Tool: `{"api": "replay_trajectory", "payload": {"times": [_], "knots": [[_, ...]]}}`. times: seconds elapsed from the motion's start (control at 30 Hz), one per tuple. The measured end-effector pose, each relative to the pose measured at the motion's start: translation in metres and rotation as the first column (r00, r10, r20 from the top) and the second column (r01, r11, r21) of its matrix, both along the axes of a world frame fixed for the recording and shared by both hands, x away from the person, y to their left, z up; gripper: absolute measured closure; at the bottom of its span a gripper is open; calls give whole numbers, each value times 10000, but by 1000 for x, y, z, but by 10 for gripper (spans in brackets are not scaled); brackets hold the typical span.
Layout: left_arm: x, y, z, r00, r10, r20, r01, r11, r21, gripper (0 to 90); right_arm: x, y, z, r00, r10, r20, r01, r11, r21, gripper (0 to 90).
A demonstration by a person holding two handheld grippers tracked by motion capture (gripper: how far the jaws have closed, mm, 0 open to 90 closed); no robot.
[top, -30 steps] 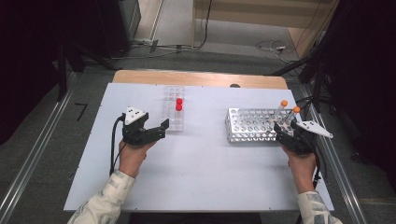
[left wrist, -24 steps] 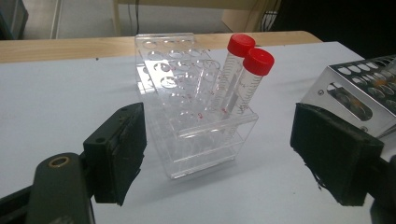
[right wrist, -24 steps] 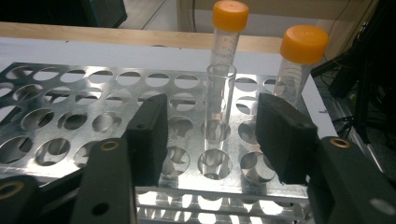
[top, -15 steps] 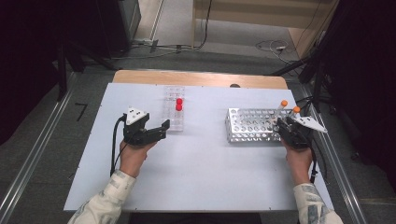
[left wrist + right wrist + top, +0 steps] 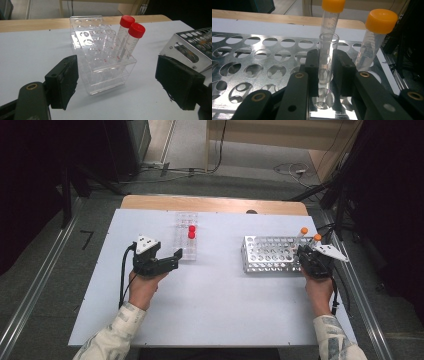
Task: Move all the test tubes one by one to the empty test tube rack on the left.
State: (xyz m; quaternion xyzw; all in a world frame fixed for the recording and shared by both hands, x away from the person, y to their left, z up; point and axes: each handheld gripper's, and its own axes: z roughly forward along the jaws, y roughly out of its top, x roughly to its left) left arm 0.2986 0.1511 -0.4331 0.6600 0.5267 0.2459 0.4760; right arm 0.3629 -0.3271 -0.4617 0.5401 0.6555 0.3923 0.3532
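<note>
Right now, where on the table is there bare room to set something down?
The widest bare patch lies between the clear rack and the metal rack, running down the table to its near edge between the forearms. It is crowded by the right tongs, shut on an uncapped tube beside two orange-capped tubes.

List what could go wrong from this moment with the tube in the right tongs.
1. The right tongs clamp an uncapped clear tube seated in the metal rack; pulled at a tilt, it might bind in its hole and drag the rack.
2. Two orange-capped tubes stand close behind; lifting could knock them.
3. The left tongs stand open before the clear rack, not gripping it; a nudge could tip its leaning red-capped tubes.
</note>
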Motion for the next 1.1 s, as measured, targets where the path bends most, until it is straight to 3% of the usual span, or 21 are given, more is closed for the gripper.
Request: {"api": "replay_trajectory", "payload": {"times": [0.17, 0.7, 1.1], "knots": [[0, 0, 1, 10000, -11, 21, 11, 10000, -17, 191, -2, -1, 4, 9999, -30, 157, 28, 9999, 100, 731], [-1, -1, 2, 9999, -116, -11, 116, 9999, 42, 173, -17, -3, 41, 9939, -93, 1098, 52, 9993, 382, 734], [-1, -1, 3, 9999, -142, 38, 142, 9999, -14, 173, -33, 6, 56, 9892, 589, 1339, -668, 9962, 552, 734]]}}
